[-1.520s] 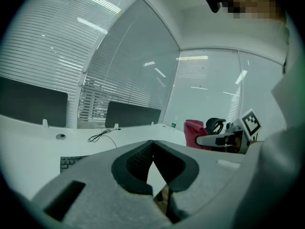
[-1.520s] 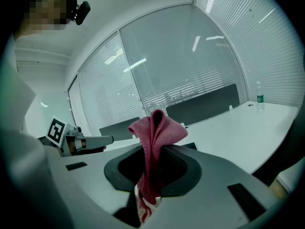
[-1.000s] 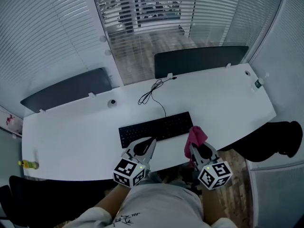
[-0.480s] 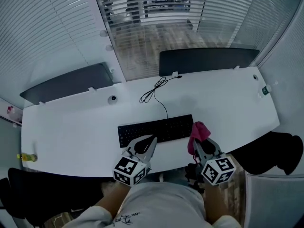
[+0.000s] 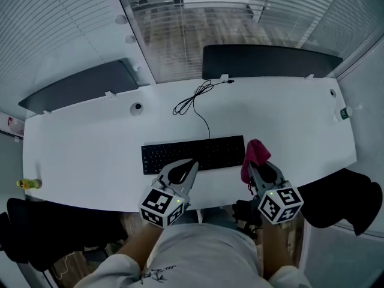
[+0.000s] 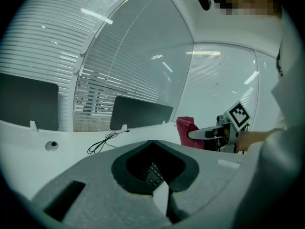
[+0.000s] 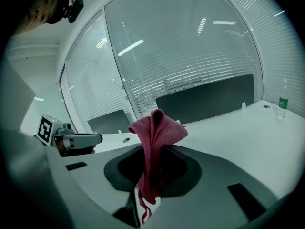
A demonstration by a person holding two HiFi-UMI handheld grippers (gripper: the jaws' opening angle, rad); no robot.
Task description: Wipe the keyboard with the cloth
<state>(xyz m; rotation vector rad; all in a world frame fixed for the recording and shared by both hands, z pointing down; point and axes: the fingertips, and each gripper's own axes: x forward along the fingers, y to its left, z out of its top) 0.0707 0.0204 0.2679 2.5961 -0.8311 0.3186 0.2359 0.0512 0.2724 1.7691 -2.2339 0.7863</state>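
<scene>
At the worktop's [image 5: 90,155] near edge, the right claw [image 5: 254,169] is clamped on the red cloth [image 5: 255,153] beside the keyboard's [image 5: 192,155] right end. Wiping looks not yet begun, and the left claw [image 5: 189,167] is closed, empty.

Right tongs [image 5: 253,166] hold cloth [image 5: 255,150] beside keyboard [image 5: 192,155]

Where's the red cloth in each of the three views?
Head view: cloth by the keyboard's right end, in the right gripper.
Left gripper view: cloth right of centre.
Right gripper view: cloth at centre, clamped between the jaws.
Shared landmark: black desk screen.
</scene>
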